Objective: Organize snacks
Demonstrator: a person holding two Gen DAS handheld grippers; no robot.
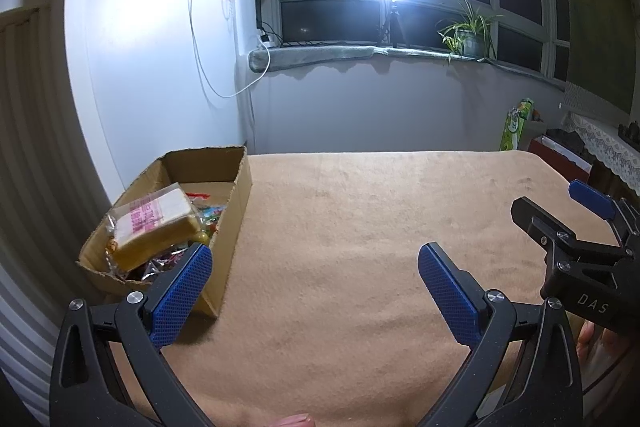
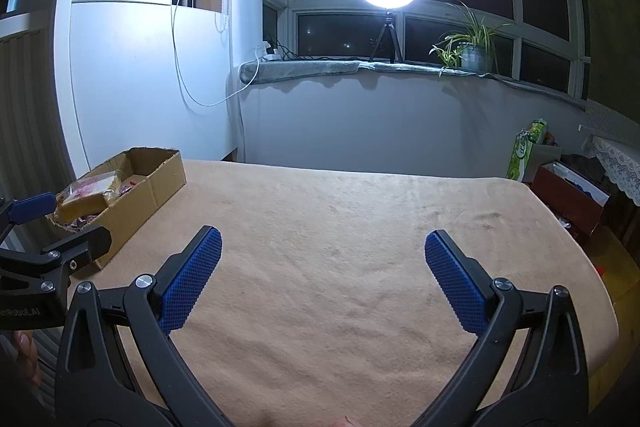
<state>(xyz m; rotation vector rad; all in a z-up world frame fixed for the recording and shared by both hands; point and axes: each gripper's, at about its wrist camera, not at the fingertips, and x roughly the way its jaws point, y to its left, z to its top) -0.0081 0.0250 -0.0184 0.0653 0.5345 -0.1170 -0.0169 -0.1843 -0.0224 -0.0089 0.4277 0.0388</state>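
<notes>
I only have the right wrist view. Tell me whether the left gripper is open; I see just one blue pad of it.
Observer: The left gripper is open, nothing between its pads.
Operator: Report what lies under the bread in the box.
Observer: In the brown cardboard box, the clear-wrapped bread loaf with pink print rests on small colourful snack packets.
Operator: Place the left gripper against that box.
Observer: Its left blue textured pad overlaps the box's near right corner in view; contact unclear.
</notes>
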